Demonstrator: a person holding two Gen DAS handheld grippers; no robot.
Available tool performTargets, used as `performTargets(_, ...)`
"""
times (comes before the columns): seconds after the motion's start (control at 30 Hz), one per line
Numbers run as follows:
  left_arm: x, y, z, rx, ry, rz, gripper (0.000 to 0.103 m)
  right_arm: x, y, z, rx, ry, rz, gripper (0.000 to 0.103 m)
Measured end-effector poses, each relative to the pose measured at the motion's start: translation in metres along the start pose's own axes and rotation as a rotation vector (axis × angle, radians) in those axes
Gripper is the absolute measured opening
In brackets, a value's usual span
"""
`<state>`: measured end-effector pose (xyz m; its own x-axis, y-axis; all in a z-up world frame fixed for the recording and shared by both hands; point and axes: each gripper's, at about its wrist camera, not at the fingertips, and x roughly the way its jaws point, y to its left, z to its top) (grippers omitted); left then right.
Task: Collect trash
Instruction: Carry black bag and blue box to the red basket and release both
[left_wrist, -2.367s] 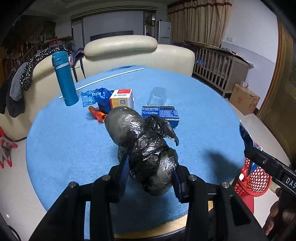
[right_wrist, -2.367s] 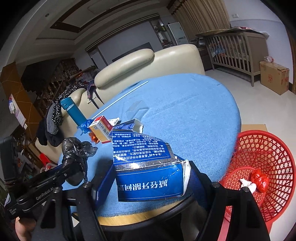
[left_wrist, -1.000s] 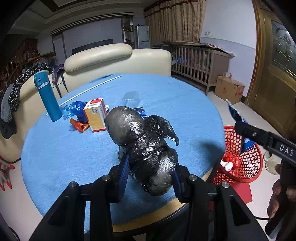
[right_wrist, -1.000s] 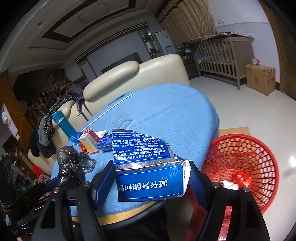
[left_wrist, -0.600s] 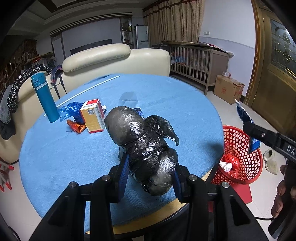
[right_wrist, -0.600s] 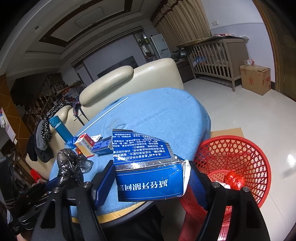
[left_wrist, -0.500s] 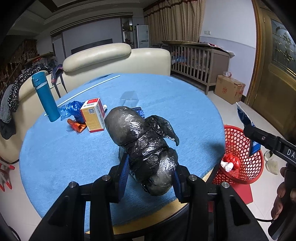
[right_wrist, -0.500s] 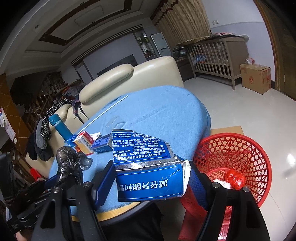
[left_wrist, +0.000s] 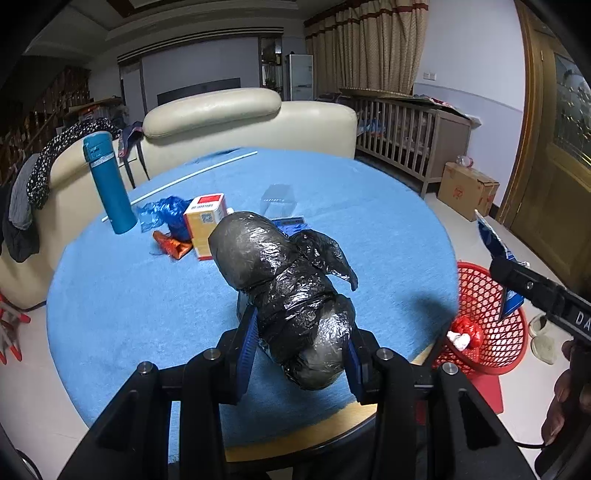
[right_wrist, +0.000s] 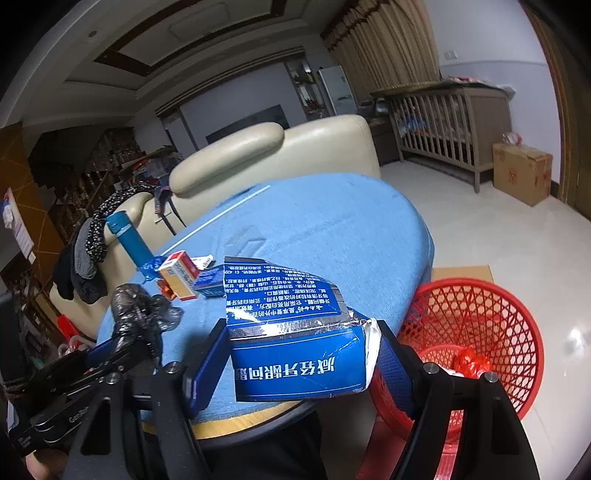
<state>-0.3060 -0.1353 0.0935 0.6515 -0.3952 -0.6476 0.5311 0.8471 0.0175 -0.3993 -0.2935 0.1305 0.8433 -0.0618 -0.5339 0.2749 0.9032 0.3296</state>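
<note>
My left gripper (left_wrist: 301, 332) is shut on a black plastic bag bundle (left_wrist: 284, 280) and holds it above the front of the blue round table (left_wrist: 129, 295). My right gripper (right_wrist: 299, 354) is shut on a torn blue carton (right_wrist: 291, 332), held beside the table edge next to the red mesh basket (right_wrist: 487, 317). The basket (left_wrist: 491, 332) stands on the floor at the right and holds a red wrapper (right_wrist: 471, 363) and a white scrap. On the table lie an orange-and-white box (left_wrist: 205, 225), a blue plastic bag (left_wrist: 162, 214), an orange wrapper (left_wrist: 171, 247) and a blue flat box (left_wrist: 290, 223).
A teal flask (left_wrist: 107, 184) stands at the table's left. A white rod (left_wrist: 184, 181) and a clear sheet (left_wrist: 279, 197) lie further back. A cream sofa (left_wrist: 221, 114) sits behind the table. A wooden crib (left_wrist: 406, 133) and a cardboard box (left_wrist: 467, 190) stand at the right.
Both grippers have drawn back from the table's middle toward its right edge with their loads. The red basket has come into fuller view beside the right gripper.
</note>
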Motion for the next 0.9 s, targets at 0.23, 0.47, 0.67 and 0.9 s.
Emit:
performTargets(0.23, -0.012, -0.01, 0.008, 0.016, -0.058, -0.042, 0.043, -0.013, -0.007, 0.01, 0.018, -0.035, -0.023, 0.078)
performTargets(0.47, 0.001, -0.017, 0.008, 0.034, -0.034, -0.042, 0.043, -0.012, -0.01, 0.004, 0.019, -0.033, -0.017, 0.078)
performTargets(0.67, 0.019, -0.04, 0.018, 0.064, 0.004, -0.134, 0.043, -0.014, -0.05, -0.004, 0.079, -0.023, -0.095, 0.078)
performTargets(0.9, 0.025, -0.073, 0.023, 0.14, 0.016, -0.199, 0.043, -0.03, -0.114, -0.006, 0.151, -0.032, -0.263, 0.078)
